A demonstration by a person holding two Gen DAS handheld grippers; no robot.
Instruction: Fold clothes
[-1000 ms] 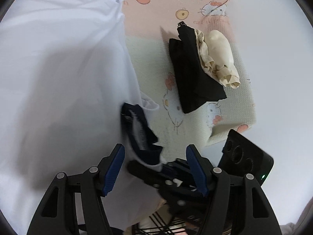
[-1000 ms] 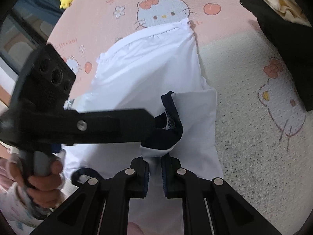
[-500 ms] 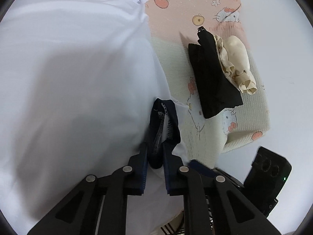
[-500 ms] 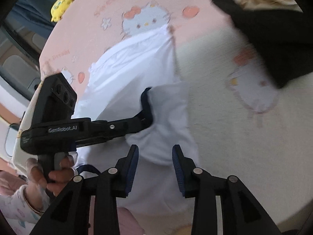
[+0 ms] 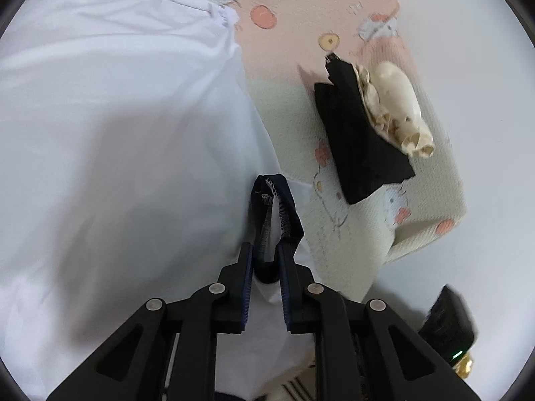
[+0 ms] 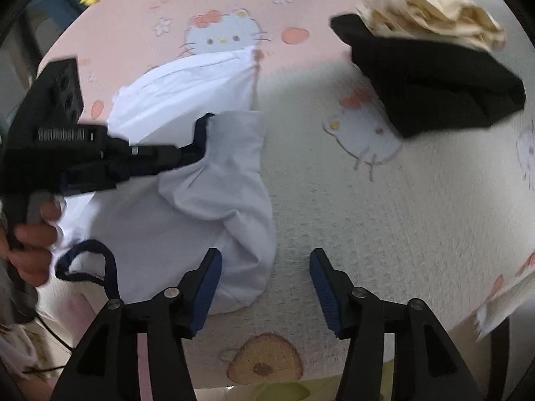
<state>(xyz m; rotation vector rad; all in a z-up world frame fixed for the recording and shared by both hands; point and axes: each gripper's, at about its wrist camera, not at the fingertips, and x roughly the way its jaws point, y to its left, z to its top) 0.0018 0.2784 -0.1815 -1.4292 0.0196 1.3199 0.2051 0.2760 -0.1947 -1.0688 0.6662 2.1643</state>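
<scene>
The left gripper (image 5: pixel 264 260) was closed narrow on the navy-trimmed sleeve cuff (image 5: pixel 276 207) of the white shirt (image 5: pixel 117 133); the dark band was pinched between its blue pads, though the jaws had just loosened a little. The shirt lay spread on the cartoon-cat blanket (image 6: pixel 384 217), which covered the surface, and its other navy-trimmed opening (image 6: pixel 87 264) lay near the person's hand (image 6: pixel 33 240) that held the left tool. The right gripper (image 6: pixel 265 277) had just been opening; its jaws stood wide, and nothing was pressed between them, with only the lower fold of the shirt lying just beside its left finger. Well apart from the shirt lay a folded black garment (image 6: pixel 434 90), and a cream garment (image 6: pixel 428 13) seemed to rest partly on it, but this view was blurred.
</scene>
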